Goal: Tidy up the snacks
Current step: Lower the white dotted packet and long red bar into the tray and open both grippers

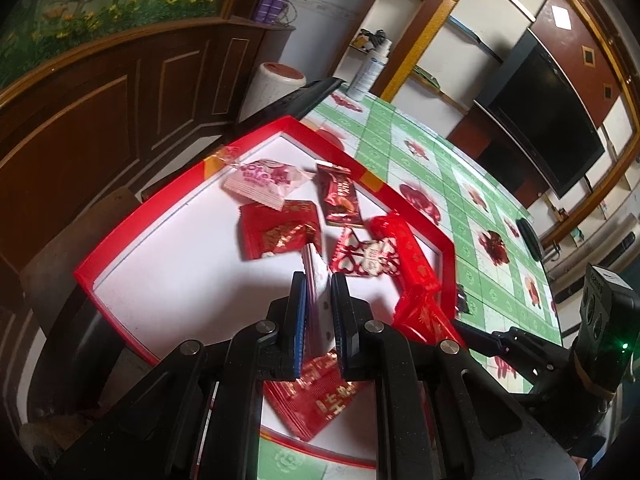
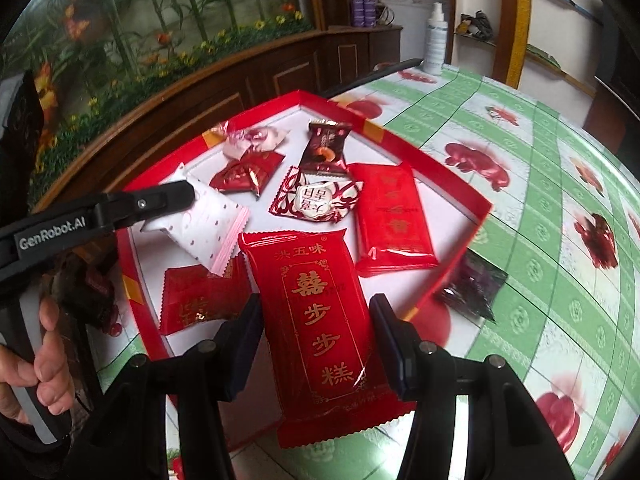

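Observation:
A red-rimmed tray with a white floor (image 2: 452,184) (image 1: 160,208) holds several wrapped snacks. My left gripper (image 1: 319,284) (image 2: 176,196) is shut on a white dotted pouch with pink edges (image 2: 208,228) (image 1: 316,276), held just above the tray floor. My right gripper (image 2: 316,320) is open around a long red cake packet with gold characters (image 2: 320,316) that lies over the tray's near rim; the fingers (image 2: 244,340) stand apart from its sides. In the left wrist view this packet (image 1: 412,264) lies at the tray's right.
Other snacks in the tray: a second red packet (image 2: 392,216), a brown packet (image 2: 326,148), a red-white heart candy (image 2: 316,200), small red packets (image 2: 200,300), a pink one (image 2: 252,140). A dark purple wrapper (image 2: 468,284) lies on the green-checked tablecloth (image 2: 540,240). A white spray bottle (image 2: 434,40) stands far back.

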